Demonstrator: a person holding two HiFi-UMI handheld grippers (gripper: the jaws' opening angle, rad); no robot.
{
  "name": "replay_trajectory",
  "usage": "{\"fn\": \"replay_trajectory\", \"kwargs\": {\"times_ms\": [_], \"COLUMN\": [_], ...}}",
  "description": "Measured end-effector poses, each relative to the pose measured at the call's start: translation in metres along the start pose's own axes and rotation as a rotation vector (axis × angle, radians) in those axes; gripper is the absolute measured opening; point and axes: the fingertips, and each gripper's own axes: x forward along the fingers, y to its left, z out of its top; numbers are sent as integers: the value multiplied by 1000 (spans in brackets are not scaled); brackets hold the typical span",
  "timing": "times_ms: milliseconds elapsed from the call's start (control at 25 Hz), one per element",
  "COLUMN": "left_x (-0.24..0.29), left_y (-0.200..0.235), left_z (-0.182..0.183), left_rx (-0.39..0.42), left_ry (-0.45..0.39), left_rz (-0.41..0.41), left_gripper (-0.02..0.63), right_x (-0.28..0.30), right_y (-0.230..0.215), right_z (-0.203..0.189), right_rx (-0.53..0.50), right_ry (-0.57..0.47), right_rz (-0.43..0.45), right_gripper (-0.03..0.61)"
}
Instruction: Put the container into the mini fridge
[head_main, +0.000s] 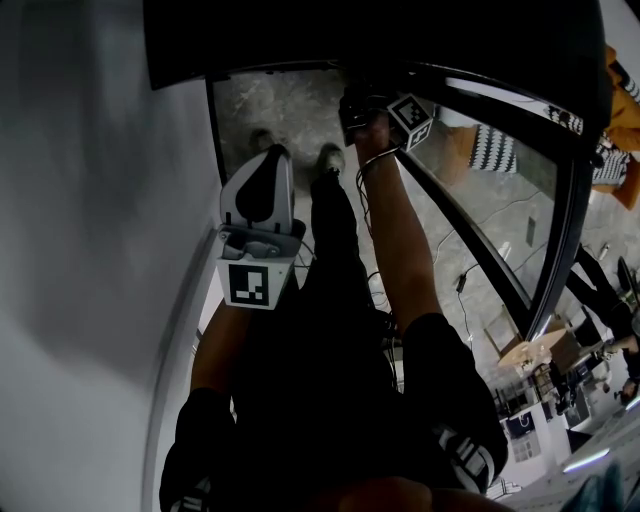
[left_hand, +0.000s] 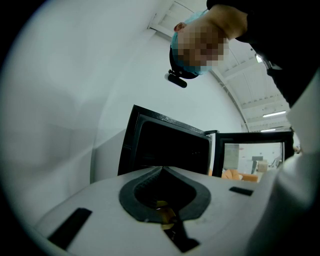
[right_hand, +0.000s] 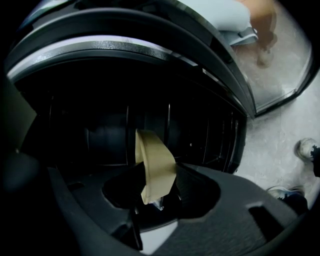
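The right tongs (right_hand: 156, 181) are clenched on the container (right_hand: 153, 155), a pale tan, thin-walled piece with a curved edge. It is gripped near its lower end and stands up between the jaws. The container is held inside the dark cavity of the mini fridge (right_hand: 100, 125), in front of the ribbed back wall. Whether it rests on anything inside the fridge cannot be told. In the head view the right forearm (head_main: 405, 240) is stretched toward the fridge opening, and the marker cube (head_main: 411, 118) of that gripper is seen just at the fridge's front edge.

The fridge door (head_main: 560, 230), black-framed with a glass pane, is swung open to the right of the fridge body.

The left tongs (left_hand: 162, 169) are pressed together at the tips, with nothing gripped between them. They are held outside the fridge, to the left of its opening and pointed toward it, beside a white wall (head_main: 90, 250).

A speckled grey floor (right_hand: 280, 150) is seen below the fridge front, and a pair of shoes (head_main: 330, 158) is planted on it close to the fridge.
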Motion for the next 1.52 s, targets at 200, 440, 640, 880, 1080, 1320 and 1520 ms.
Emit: {"fn": "replay_trajectory", "kwargs": {"times_ms": [200,440,640,880,1080,1320,1520], "left_x": [0,0,-1,0,-1,0,0], "left_y": [0,0,0,1,1,1,1], "left_z": [-3,-6,-8,-7,-7,-7,-9], "left_rx": [1,1,-6,-7,-7,-6,-4], "left_ry": [8,10,15,12,14,10,12], "left_rz": [-4,-6,-1,-3,-4,-5,-8], "left_gripper": [5,5,5,5,5,5,5], "right_x": [2,2,1,-2,-10,-16,-22], "right_y": [3,8,22,26,23,11,2], "right_z": [3,3,-1,-7,-15,-20,-21], "right_rx": [-28,-51,-117,-255,-417,-792,-1170], "right_ry": [-5,1,20,66,122,182,206], "right_rz": [18,53,100,90,50,-77,-194], "right_gripper": [196,247,287,296,296,296,295]}}
